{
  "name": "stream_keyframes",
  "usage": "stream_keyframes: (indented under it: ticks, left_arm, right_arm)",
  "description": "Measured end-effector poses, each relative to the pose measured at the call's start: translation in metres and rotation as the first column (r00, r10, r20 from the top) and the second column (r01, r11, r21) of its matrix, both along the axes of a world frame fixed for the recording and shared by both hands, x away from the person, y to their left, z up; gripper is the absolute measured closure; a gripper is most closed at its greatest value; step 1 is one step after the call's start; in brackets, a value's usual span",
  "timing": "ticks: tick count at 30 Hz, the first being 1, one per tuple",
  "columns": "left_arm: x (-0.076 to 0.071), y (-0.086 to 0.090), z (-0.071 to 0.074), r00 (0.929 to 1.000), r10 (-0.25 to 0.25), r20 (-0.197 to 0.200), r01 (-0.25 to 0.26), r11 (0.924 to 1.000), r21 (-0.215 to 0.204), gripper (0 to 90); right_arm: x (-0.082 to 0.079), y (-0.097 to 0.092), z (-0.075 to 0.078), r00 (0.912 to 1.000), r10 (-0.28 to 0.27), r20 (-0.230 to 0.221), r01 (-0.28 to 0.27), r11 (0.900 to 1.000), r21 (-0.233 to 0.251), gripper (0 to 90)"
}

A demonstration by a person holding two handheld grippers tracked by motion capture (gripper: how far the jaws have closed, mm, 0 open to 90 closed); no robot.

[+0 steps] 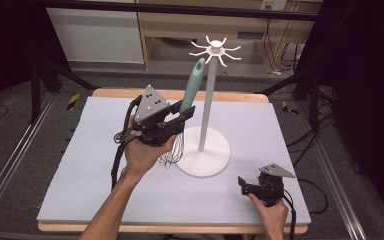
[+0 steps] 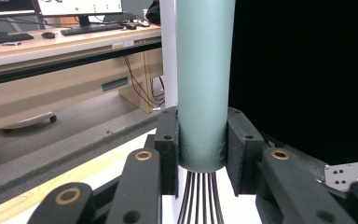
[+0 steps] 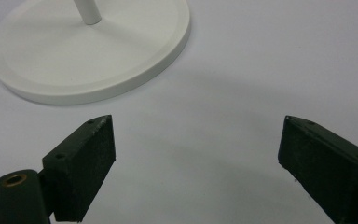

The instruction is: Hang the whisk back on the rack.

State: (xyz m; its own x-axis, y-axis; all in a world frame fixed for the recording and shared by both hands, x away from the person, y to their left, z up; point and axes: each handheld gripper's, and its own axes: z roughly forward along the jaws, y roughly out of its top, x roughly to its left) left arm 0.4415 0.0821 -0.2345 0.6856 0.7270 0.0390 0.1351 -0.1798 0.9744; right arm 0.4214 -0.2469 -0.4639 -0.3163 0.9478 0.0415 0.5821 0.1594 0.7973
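A wooden table [image 1: 105, 93] carries a pale lilac mat [image 1: 260, 130], on which a white hook stand's [image 1: 203, 158] round base sits at about two o'clock from centre.

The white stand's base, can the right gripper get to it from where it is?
Probably yes: the right gripper is open, and bare mat lies between it and the base.

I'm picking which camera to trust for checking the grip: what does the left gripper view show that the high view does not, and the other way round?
Left gripper view alone: both pads pressed against the whisk's teal handle, its wires leaving the handle's end, and a desk with keyboards behind.

High view alone: the stand's hooks near the handle tip, its round base, and the right tool resting open on the grey mat.

Both: the whisk held by the left tool, and the white pole.
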Motion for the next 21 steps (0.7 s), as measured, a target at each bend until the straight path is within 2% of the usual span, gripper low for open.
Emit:
stream_keyframes:
  ticks: [21]
  left_arm:
    - [0.015,-0.011,-0.003,0.9997,0.017,-0.020,-0.016,0.9995,0.028,68.7]
  right_arm:
    - [0.000,0.000,0.000,1.0000,0.002,-0.004,-0.002,1.0000,0.005,11.4]
